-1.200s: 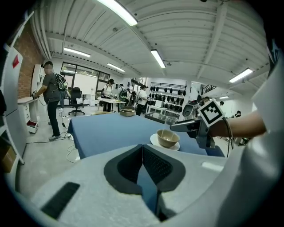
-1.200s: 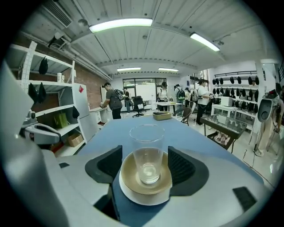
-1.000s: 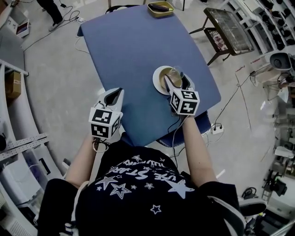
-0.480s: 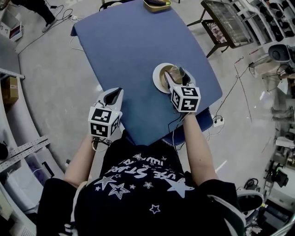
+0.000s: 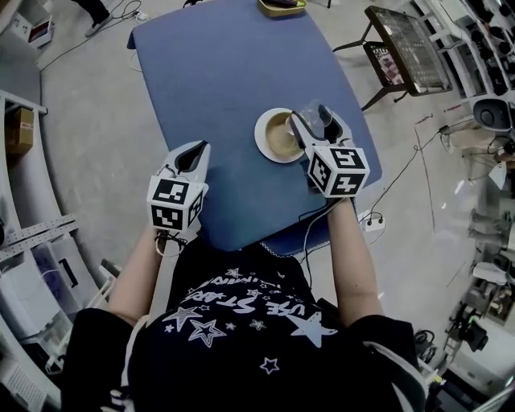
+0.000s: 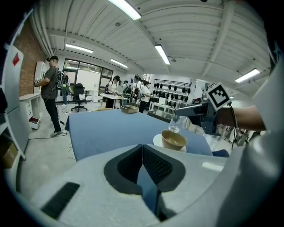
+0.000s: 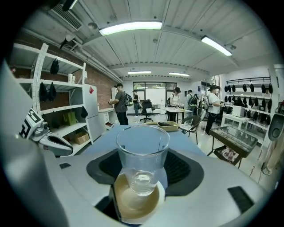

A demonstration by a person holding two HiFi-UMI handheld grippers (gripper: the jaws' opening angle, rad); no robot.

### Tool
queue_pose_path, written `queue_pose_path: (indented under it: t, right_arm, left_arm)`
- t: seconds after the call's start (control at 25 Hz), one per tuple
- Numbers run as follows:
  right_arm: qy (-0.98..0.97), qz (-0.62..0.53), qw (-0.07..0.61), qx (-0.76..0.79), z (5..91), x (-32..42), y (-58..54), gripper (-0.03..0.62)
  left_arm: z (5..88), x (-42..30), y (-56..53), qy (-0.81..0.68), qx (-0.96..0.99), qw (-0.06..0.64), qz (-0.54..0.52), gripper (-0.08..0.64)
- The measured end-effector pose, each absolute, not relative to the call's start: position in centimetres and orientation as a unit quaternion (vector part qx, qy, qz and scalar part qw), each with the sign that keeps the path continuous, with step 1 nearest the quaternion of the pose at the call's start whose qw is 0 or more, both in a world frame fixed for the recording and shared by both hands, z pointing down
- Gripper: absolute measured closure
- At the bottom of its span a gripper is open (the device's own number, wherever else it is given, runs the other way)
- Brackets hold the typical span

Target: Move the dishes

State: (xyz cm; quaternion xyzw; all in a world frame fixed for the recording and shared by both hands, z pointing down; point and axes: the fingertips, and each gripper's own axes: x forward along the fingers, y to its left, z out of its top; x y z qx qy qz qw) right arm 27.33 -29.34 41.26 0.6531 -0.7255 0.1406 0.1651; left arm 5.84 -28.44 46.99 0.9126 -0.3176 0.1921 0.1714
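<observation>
Item: clear drinking glass [image 7: 143, 150], upright, grasped on both sides by the jaws of the right gripper [image 5: 312, 121], held over the right part of a tan bowl [image 5: 282, 137]; contact between glass and bowl cannot be told. Item: the tan bowl, seated on a white plate [image 5: 261, 141], which lies on the blue table [image 5: 217, 72] toward its near right part. Item: left gripper [image 5: 195, 153], jaws clenched together with nothing between them, at the table's near left edge, well apart from the plate and pointing away from the person. Item: shallow yellowish tray [image 5: 282, 6] with a dark object inside, at the table's far edge. Surroundings: grey floor, shelving at left, a dark-framed rack [image 5: 406, 48] to the table's right, and several people standing in the background of both gripper views.
</observation>
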Motion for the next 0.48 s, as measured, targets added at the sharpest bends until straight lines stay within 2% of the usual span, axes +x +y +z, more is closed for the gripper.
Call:
queue_pose_path:
  t: [0.48]
  right_arm:
    - [-0.769,0.124,0.177,0.601,42.8,32.8,-33.5,0.313]
  left_arm:
    - [46.3,9.5,-29.1,-0.387,0.889,0.155,0.189,0.54]
